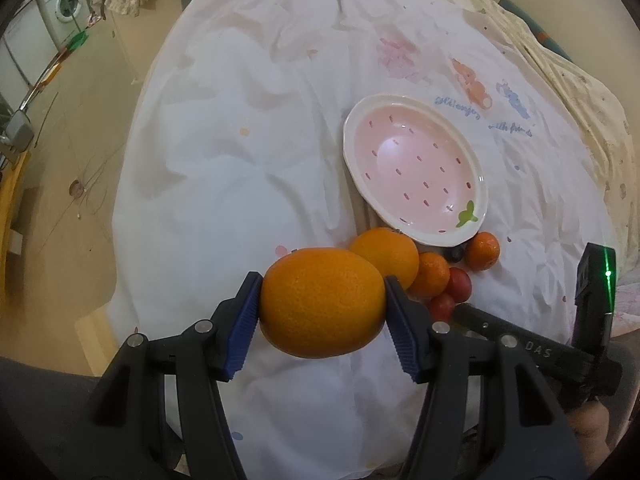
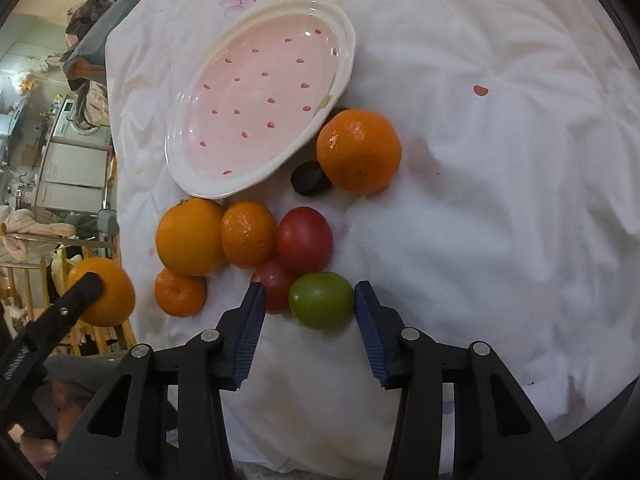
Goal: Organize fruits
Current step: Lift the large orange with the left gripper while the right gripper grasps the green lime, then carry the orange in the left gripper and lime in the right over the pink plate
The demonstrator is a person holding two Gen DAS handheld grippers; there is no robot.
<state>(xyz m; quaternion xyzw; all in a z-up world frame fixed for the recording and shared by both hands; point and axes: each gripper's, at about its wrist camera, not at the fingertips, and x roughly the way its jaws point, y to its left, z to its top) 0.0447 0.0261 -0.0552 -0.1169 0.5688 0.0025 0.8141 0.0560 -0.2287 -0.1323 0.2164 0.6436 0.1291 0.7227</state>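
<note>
The left gripper [image 1: 323,300] clamps a large orange [image 1: 322,301] at lower centre. Only the right wrist view shows the green fruit [image 2: 321,300] between the right gripper's [image 2: 309,306] spread fingers, below the pink plate [image 2: 182,168].

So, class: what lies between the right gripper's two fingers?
In the right wrist view, a green fruit sits between the open right gripper fingers, close to the right one, with a red fruit beside it by the left finger.
</note>
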